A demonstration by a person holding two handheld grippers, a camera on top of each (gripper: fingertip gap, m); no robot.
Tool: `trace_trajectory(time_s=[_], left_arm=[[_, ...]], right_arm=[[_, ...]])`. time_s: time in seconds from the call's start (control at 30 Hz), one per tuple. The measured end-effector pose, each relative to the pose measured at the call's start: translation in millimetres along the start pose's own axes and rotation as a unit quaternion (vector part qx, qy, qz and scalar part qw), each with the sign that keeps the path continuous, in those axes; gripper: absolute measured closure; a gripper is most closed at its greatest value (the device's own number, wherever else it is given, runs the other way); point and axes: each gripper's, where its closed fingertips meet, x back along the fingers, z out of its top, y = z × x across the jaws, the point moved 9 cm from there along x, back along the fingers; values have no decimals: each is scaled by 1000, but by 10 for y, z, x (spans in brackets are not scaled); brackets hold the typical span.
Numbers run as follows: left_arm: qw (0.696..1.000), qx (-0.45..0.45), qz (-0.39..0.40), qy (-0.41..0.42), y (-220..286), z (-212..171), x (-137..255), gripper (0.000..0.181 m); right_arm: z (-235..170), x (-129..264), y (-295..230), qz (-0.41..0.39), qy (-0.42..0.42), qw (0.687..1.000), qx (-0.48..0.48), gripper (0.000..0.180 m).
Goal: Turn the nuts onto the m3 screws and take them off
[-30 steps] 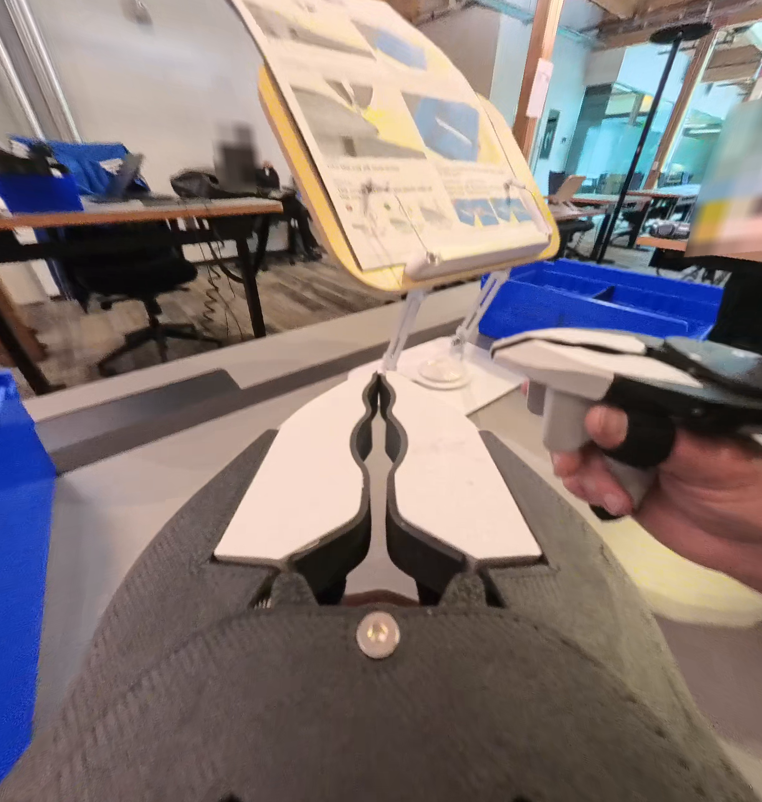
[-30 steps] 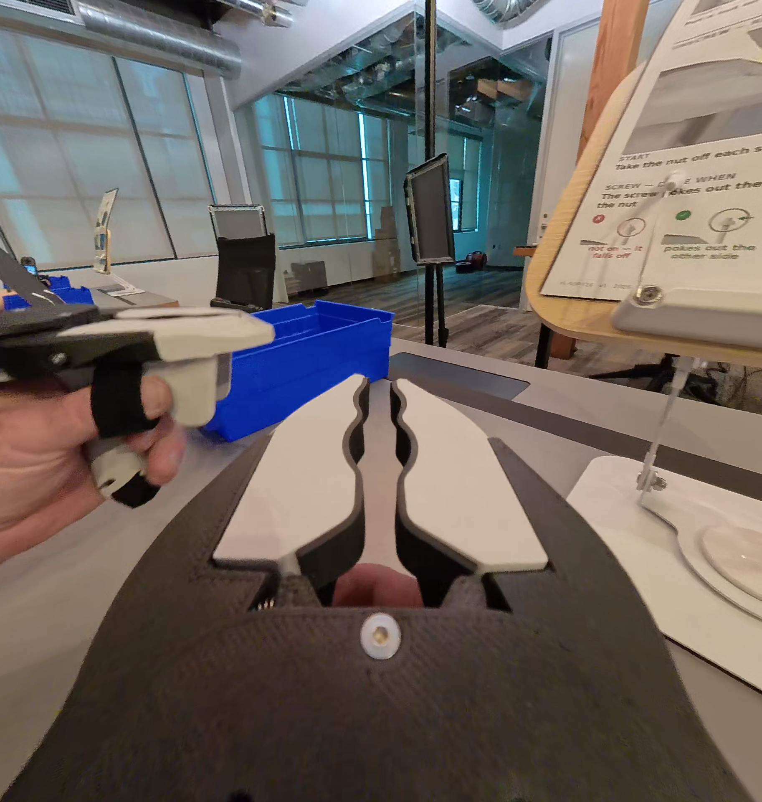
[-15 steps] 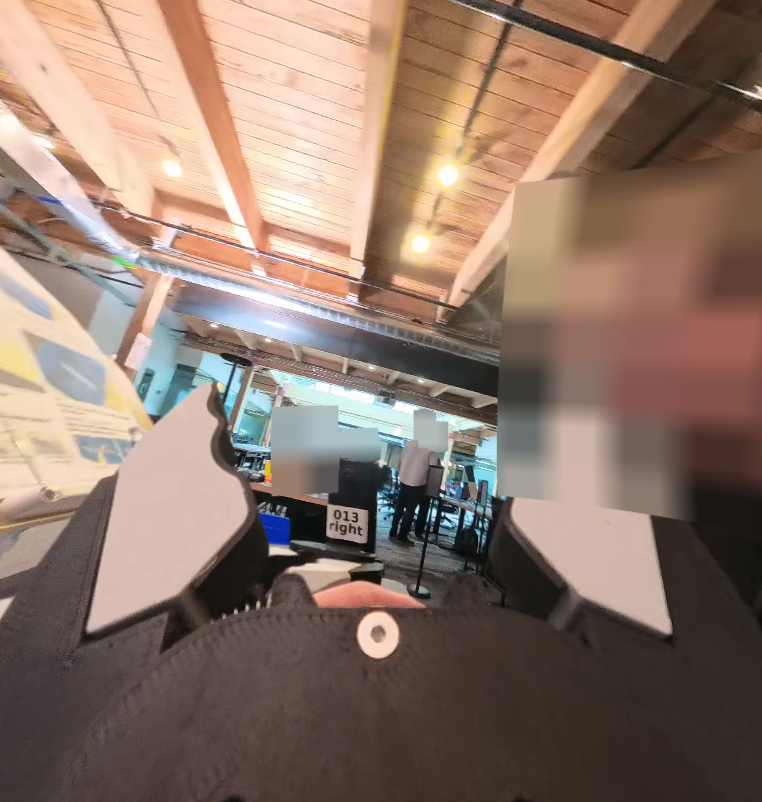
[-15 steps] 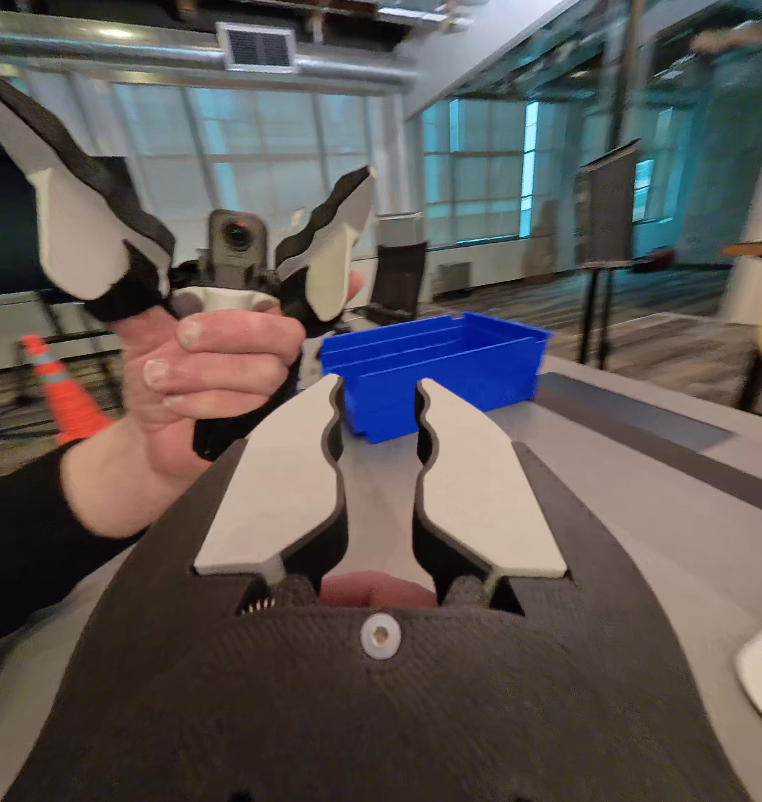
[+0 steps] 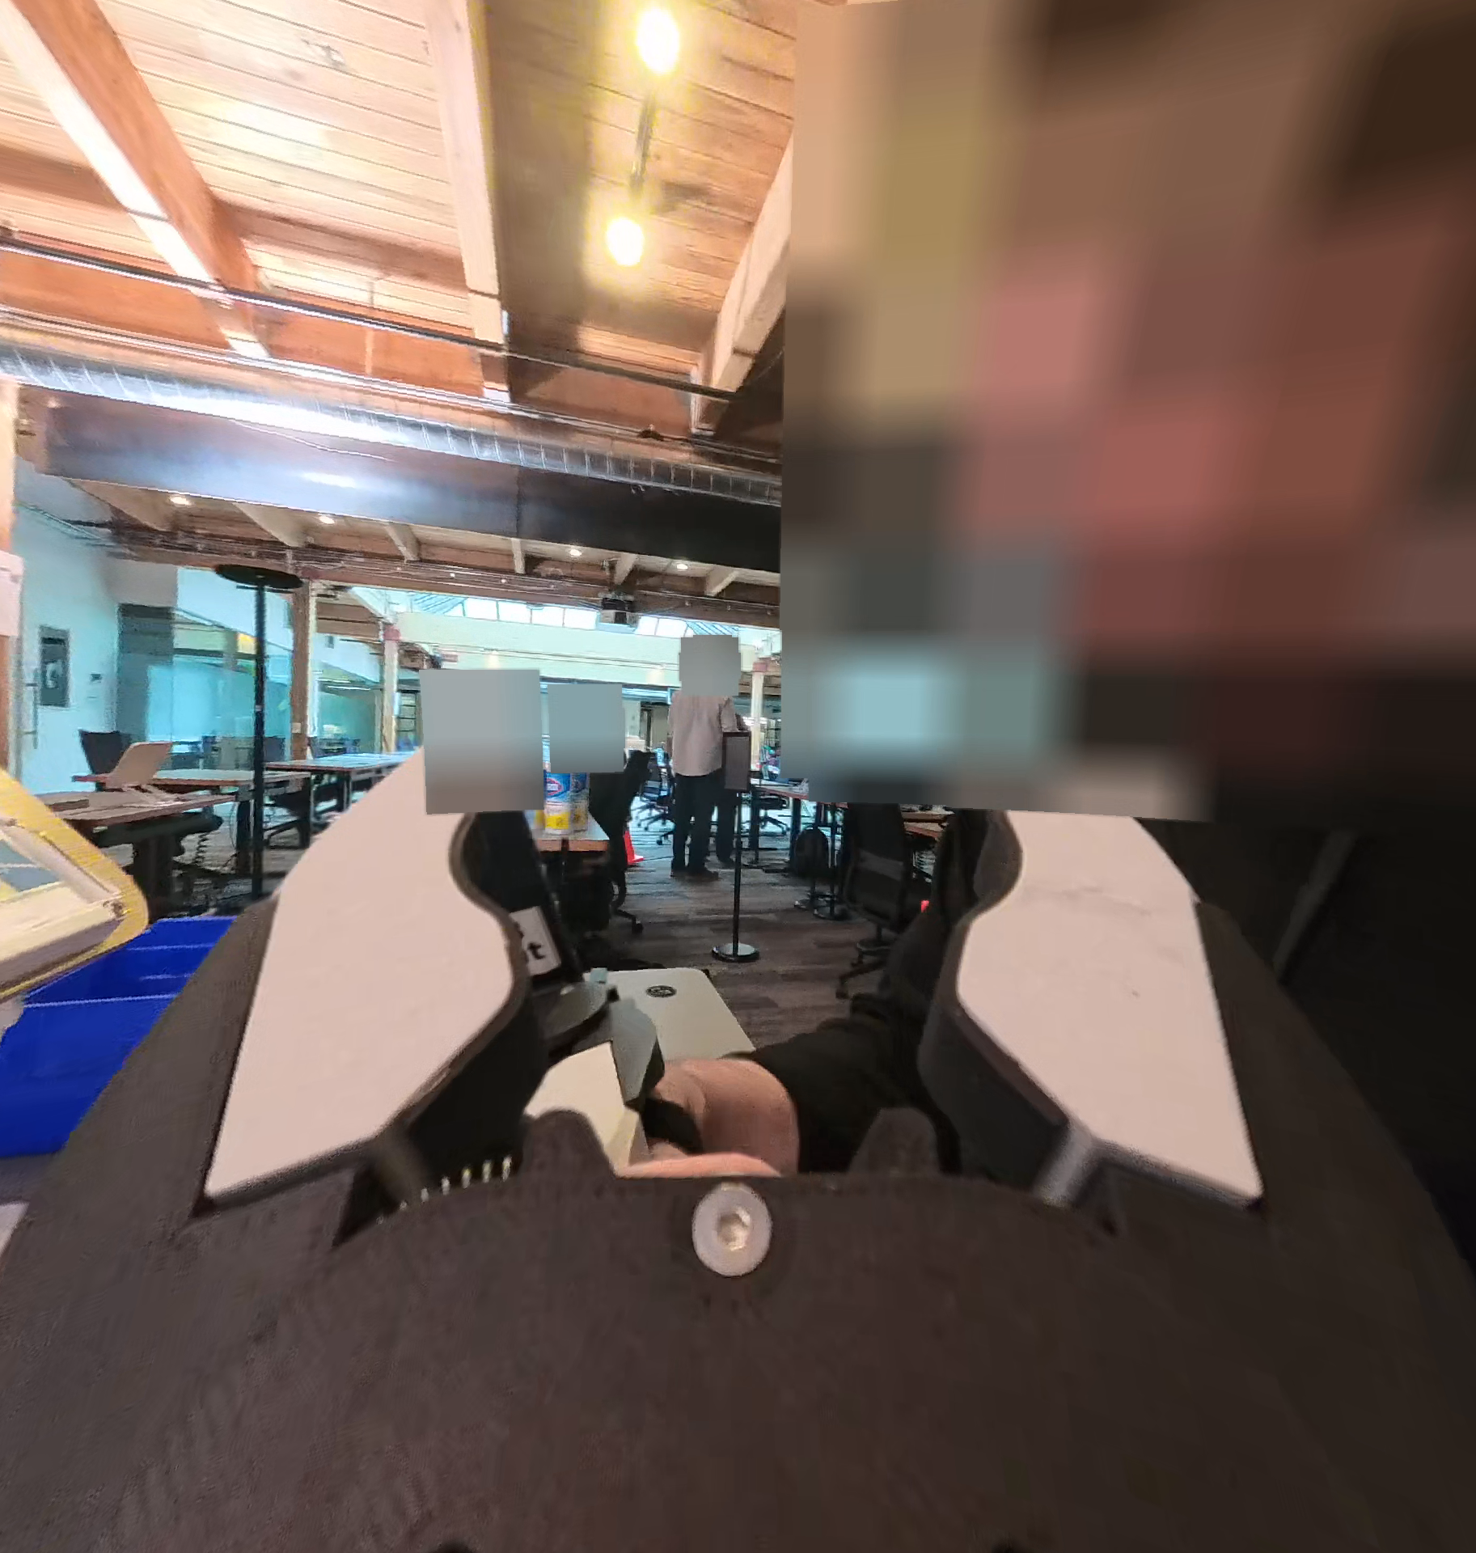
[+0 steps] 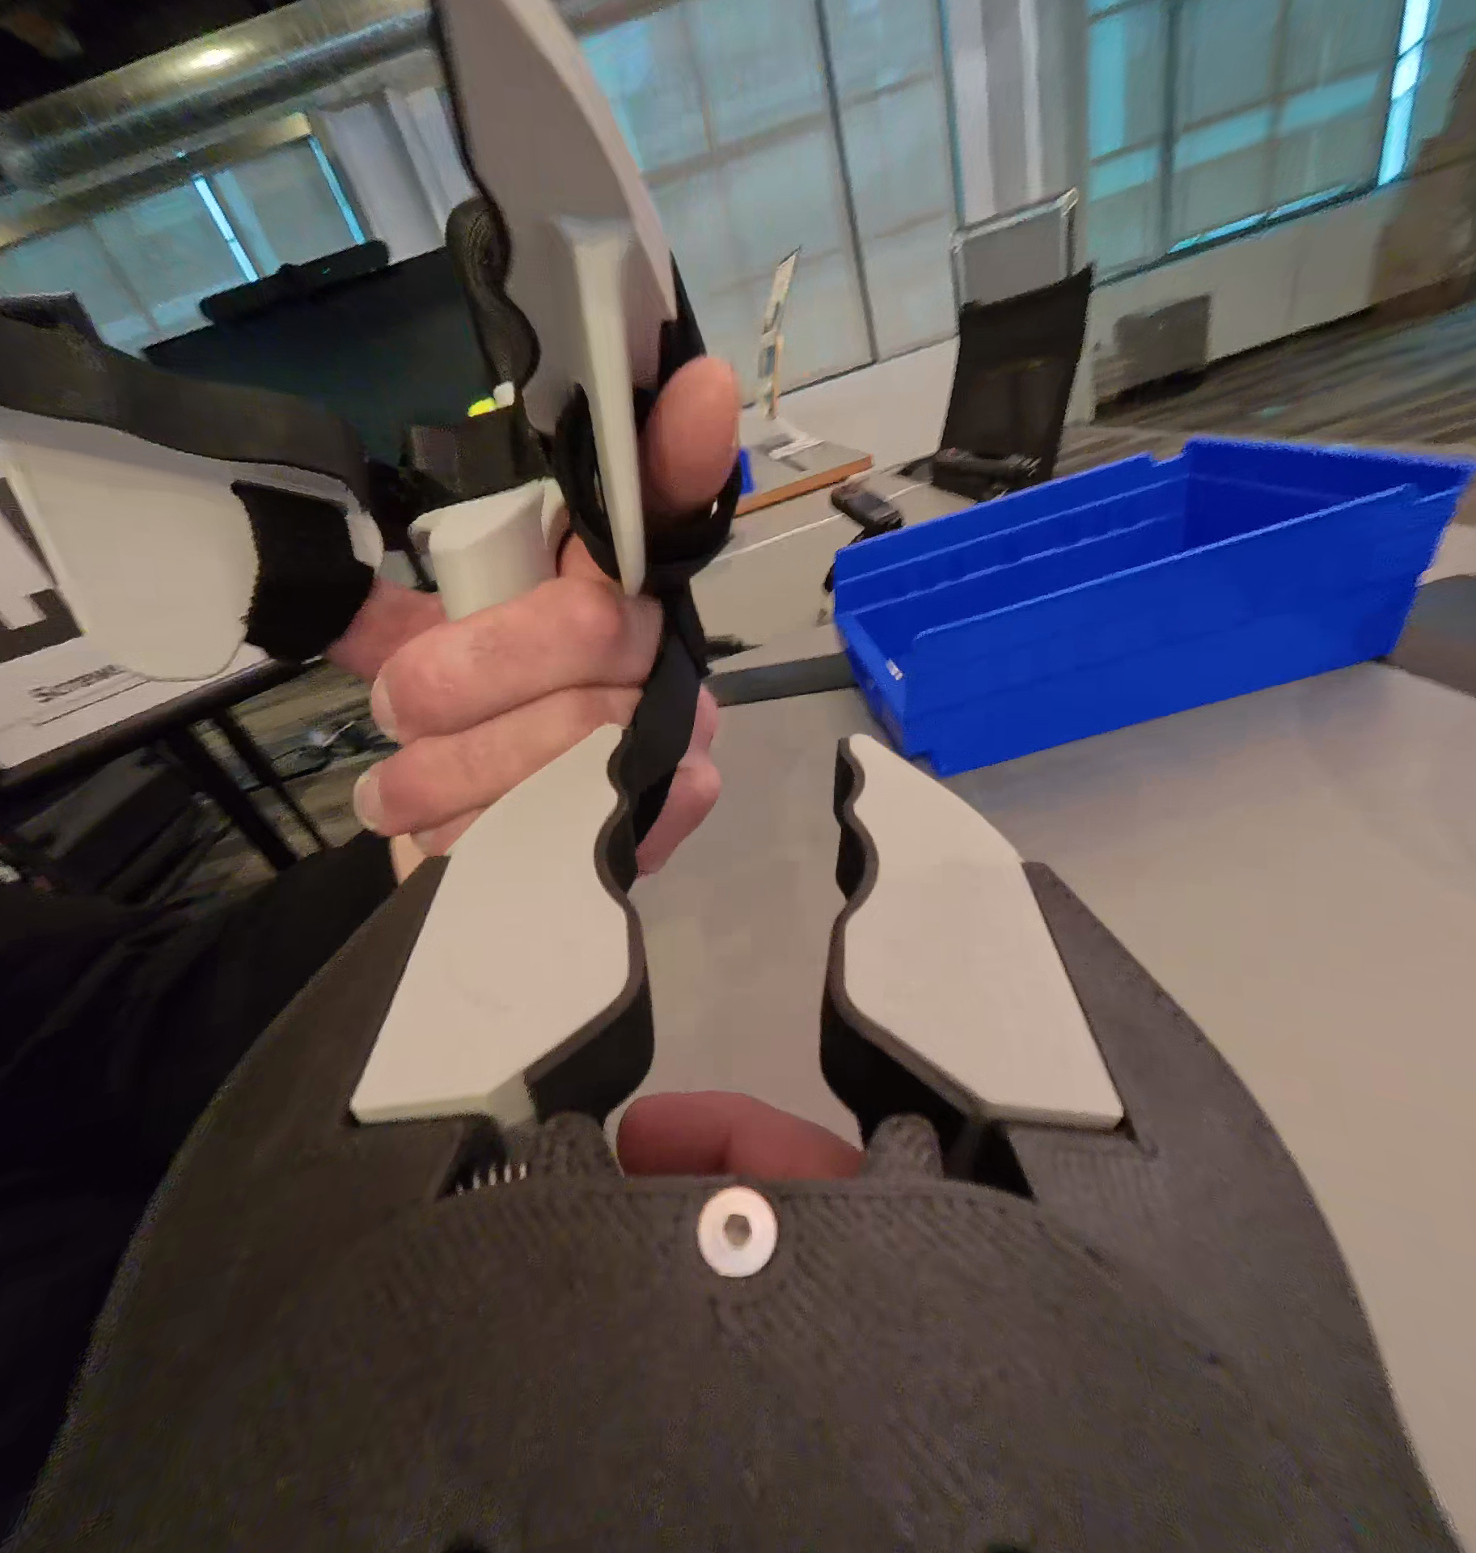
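Note:
No nuts or screws show in either view. My left gripper (image 5: pixel 717 807) is wide open and empty, raised off the table and pointing out into the room. Between its fingers I see the hand (image 5: pixel 717 1101) that holds the right gripper. My right gripper (image 6: pixel 730 748) is open and empty, a little above the grey table (image 6: pixel 1180 908). Just beyond its left finger, a hand (image 6: pixel 507 672) holds the left gripper upright, with its fingers (image 6: pixel 566 210) spread wide apart.
A blue bin (image 6: pixel 1137 605) stands on the table ahead and right of the right gripper. Another blue bin (image 5: pixel 70 1034) and the corner of a yellow-edged instruction board (image 5: pixel 37 908) sit at the left. Desks, chairs and a standing person are far behind.
My left gripper went from shut to wide open and swung up off the table. My right gripper opened wider and turned left, away from the instruction board, towards the left gripper.

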Motion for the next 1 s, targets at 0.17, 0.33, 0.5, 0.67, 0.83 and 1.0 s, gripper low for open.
trace_trajectory(time_s=[0.17,0.33,0.5,0.67,0.83,1.0], left_arm=[[999,-14,-26,-31,56,-44,-12,72],[994,-35,-45,-89,131,-78,-105,71],[987,-57,-49,-142,166,-132,-171,73],[979,-72,-16,-190,139,-223,-211,77],[980,-96,-1,-176,143,-216,-219,91],[978,-107,2,-180,165,-215,-280,102]], right_arm=[[-36,0,-24,20,-38,999,-26,134],[-74,-7,0,54,-38,994,-89,132],[-99,-23,-2,47,-44,994,-89,132],[-125,-79,-35,-15,-56,998,-30,139],[-126,-113,-65,-25,-53,998,-10,156],[-117,-126,-81,0,-46,999,-19,169]])
